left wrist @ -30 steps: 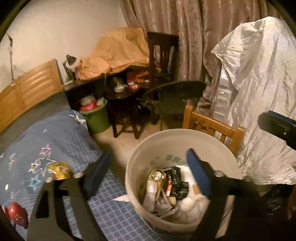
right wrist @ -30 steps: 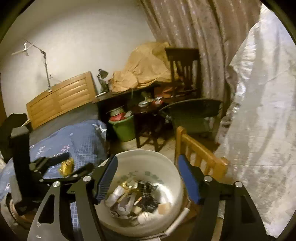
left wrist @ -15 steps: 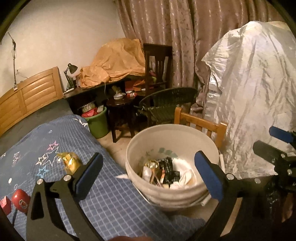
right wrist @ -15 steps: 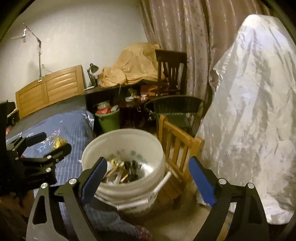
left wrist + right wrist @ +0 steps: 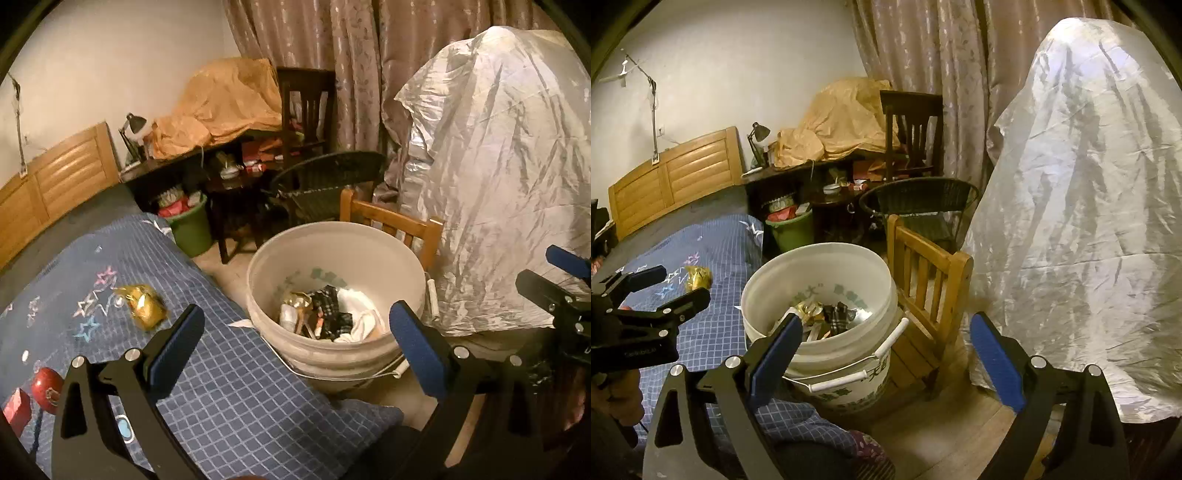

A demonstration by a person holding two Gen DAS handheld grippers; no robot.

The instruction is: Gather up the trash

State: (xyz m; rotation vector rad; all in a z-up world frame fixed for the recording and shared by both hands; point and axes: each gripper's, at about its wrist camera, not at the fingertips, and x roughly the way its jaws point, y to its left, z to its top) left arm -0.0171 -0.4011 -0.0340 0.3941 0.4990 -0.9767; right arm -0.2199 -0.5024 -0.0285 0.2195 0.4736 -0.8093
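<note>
Trash (image 5: 325,314) fills the white bucket (image 5: 369,243).

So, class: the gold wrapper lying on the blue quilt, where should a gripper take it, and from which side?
Probably from above, across the gold wrapper's puffed middle. It lies loose and crumpled on the flat quilt, nothing touching it, so the bulge gives the pads something to pinch. The left gripper is nearer; its jaws stand open and empty.

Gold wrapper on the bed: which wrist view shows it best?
The left wrist view. The gold wrapper lies large and unblocked on the blue bedspread. The right wrist view shows it small and distant, just past the left gripper.
</note>
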